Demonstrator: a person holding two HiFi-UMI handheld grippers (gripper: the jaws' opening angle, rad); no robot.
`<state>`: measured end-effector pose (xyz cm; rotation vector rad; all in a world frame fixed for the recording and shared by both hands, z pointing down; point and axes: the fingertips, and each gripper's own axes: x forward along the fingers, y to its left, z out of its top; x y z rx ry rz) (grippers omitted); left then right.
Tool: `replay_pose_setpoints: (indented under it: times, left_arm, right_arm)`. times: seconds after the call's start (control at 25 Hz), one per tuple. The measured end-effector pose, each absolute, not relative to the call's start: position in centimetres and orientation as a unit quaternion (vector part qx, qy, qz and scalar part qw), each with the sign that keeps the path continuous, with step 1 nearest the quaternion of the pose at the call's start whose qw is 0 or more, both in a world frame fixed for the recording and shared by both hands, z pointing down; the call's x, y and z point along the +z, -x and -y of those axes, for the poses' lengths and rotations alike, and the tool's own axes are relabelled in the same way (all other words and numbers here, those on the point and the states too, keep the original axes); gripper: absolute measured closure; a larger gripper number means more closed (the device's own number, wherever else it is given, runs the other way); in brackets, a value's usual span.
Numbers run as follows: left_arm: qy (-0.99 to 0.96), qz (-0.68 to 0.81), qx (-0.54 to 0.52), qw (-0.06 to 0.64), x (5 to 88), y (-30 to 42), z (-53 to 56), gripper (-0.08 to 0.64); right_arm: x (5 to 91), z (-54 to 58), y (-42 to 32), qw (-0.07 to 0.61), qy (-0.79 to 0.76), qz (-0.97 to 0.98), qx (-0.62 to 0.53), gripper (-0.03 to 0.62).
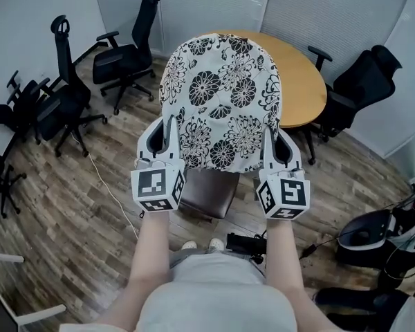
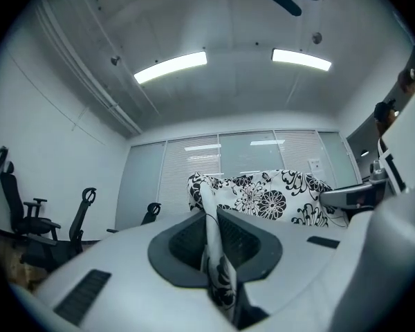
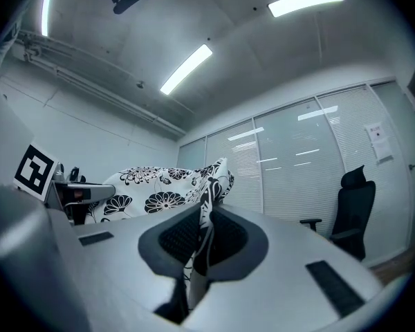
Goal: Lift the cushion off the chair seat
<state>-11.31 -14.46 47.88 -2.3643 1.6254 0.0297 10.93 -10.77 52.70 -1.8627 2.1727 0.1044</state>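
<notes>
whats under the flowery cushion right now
The front of a brown chair seat shows just below the cushion. The rest of the seat, and any chair back, is covered by it.

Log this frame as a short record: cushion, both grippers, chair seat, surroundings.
cushion: black-and-white floral fabric cushion, held up over the seat, apparently clear of it
left gripper: shut on the cushion's left edge
right gripper: shut on the cushion's right edge
chair seat: brown padded chair seat, bare, below the cushion
surroundings: round wooden table behind; black office chairs around
</notes>
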Motion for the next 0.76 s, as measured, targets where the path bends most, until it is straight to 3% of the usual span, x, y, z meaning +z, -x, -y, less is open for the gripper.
replay_pose_setpoints:
  times: [0.76]
  left_arm:
    - [0.811,-0.556,-0.016,0.182,46.9,9.7,13.1,0.526]
  right_arm:
    - [51.5,9.4,-9.6,0.119,0.661,-0.739,0.058,0.554]
